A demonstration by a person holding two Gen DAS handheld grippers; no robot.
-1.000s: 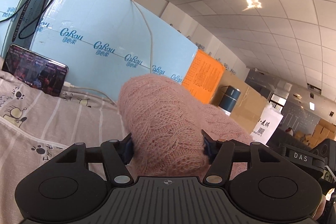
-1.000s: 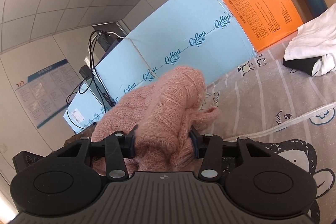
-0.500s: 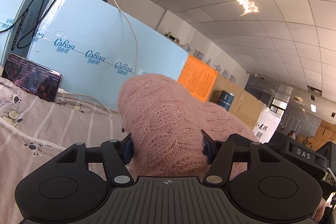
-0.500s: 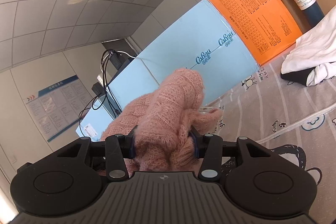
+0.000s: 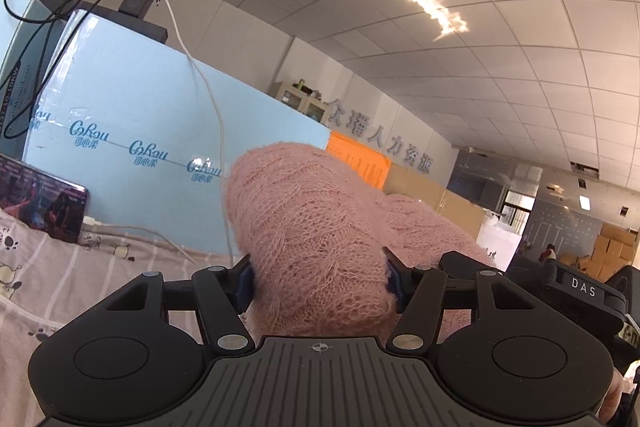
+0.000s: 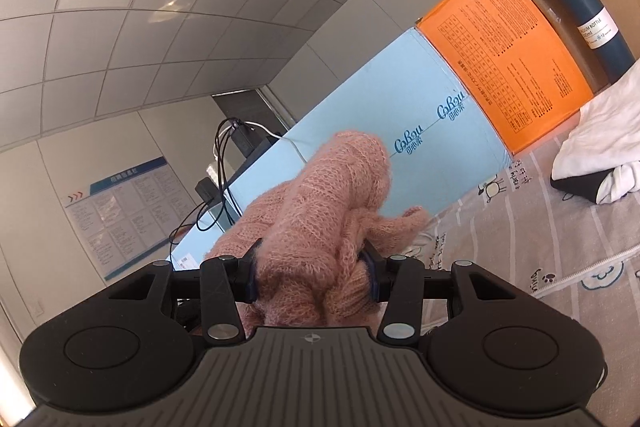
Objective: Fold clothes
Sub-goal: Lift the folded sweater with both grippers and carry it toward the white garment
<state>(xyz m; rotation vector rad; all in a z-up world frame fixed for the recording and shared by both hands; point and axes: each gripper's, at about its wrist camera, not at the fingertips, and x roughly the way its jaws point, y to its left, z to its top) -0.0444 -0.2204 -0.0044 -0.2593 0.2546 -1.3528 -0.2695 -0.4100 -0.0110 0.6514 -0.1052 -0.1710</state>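
Between the left gripper fingers a thick bunch of the pink knit sweater is clamped, jaws held part-way apart by the bulk of the wool, blue pads pressed into it on both sides. Fabric is mounded up ahead of the fingertips and trails off to the right of the tool, toward the black housing marked DAS. Same garment is gripped by the right gripper, jaws set narrower, pads closed on a bunched fold with a loose end sticking out ahead and to the right of the fingers. Both tools are pointed roughly level, sweater held up off the striped cartoon-print sheet, which is seen below and to the right of the right tool and below-left of the left tool. Ahead of both tools a light blue foam board is stood upright, with an orange printed board next to it. A phone is leaned against the blue board, ahead-left of the left tool, white cable hung down beside it. Far right of the right tool: a dark blue bottle and a white cloth pile on the sheet.
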